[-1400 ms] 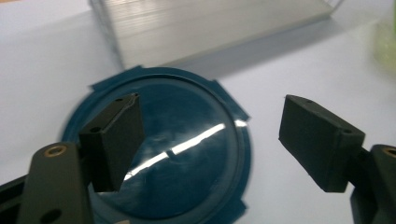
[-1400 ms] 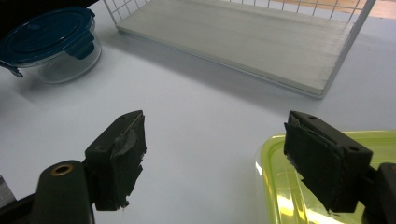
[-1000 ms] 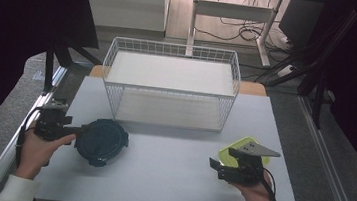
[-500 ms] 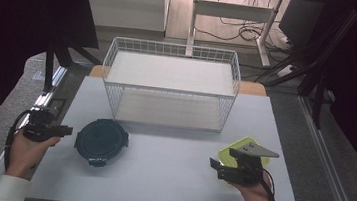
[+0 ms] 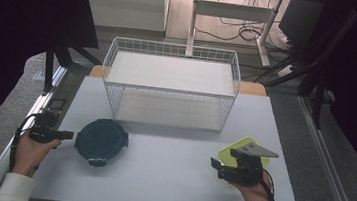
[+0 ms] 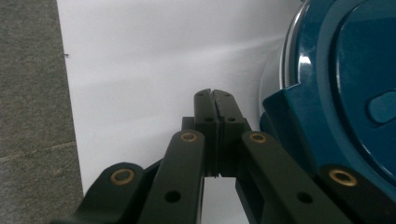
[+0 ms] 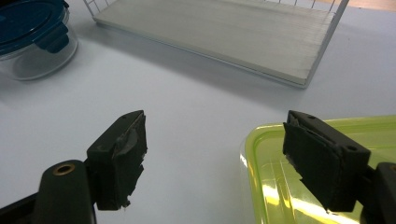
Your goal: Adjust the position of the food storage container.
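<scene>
A round glass container with a dark blue clip lid (image 5: 102, 141) stands at the table's front left. My left gripper (image 5: 69, 134) lies just left of it, shut with nothing between its jaws (image 6: 215, 95); the blue lid (image 6: 345, 88) rises close on the right of the jaws. A container with a yellow-green lid (image 5: 236, 149) sits at the front right, partly hidden under my right gripper (image 5: 215, 165). The right gripper (image 7: 222, 156) stands open, one fingertip (image 7: 322, 163) over the green lid's (image 7: 275, 186) near corner, gripping nothing.
A white wire basket (image 5: 169, 87) with a pale board floor stands at the back middle of the table; its near corner (image 7: 299, 79) lies ahead of the right gripper. The blue container (image 7: 28, 32) shows far left there. The table's left edge (image 6: 65, 116) borders grey floor.
My left gripper has drawn back to the left, away from the blue container it was against a second ago. The right gripper and both containers stay put.
</scene>
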The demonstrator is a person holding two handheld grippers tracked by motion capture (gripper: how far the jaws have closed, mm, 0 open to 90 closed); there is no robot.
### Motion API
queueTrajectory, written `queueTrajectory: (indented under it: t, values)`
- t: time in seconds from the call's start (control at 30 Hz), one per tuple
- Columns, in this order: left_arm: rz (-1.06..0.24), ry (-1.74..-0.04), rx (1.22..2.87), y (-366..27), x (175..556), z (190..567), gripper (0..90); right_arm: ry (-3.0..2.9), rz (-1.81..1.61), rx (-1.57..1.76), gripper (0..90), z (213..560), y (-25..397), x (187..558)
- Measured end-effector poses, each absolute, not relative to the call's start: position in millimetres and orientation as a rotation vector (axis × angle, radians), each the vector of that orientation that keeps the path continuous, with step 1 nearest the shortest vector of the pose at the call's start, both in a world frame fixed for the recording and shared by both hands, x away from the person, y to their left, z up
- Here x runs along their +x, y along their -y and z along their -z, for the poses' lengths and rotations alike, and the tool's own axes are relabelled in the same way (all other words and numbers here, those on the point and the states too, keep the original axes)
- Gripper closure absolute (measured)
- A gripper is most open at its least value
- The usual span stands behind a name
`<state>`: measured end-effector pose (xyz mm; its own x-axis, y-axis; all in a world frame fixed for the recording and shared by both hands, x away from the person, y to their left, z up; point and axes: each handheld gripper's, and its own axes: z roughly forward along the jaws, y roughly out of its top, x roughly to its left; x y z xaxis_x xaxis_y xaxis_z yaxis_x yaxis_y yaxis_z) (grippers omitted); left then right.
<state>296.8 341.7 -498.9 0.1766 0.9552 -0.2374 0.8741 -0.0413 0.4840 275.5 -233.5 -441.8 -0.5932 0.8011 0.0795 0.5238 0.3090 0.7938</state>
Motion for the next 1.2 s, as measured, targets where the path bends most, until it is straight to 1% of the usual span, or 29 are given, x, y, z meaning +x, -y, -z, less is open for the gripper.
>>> queueTrajectory:
  t: [0.3, 0.43, 0.63, 0.87, 1.07, 1.2]
  values:
    - [-0.158, -1.685, 1.951, -333.1, 303.2, 502.5, 89.5, -2.258, -1.157, 1.189, 21.6, 443.0, 231.2, 275.6]
    - [-0.163, -1.686, 1.968, -331.7, 305.2, 501.1, 89.6, -2.258, -1.155, 1.190, 21.6, 442.8, 232.1, 275.9]
    - [-0.137, -1.685, 1.957, -333.3, 306.6, 501.3, 89.7, -2.233, -1.156, 1.209, 21.8, 441.1, 238.7, 277.8]
    - [-0.136, -1.671, 1.961, -331.9, 307.7, 501.7, 89.8, -2.240, -1.154, 1.205, 21.8, 442.3, 236.1, 278.9]
    - [-0.128, -1.655, 1.970, -322.5, 311.3, 501.5, 89.9, -2.239, -1.154, 1.207, 21.8, 442.2, 236.0, 279.3]
    - [-0.111, -1.617, 1.988, -308.3, 311.7, 499.8, 90.0, -2.241, -1.152, 1.205, 21.8, 442.2, 235.7, 279.2]
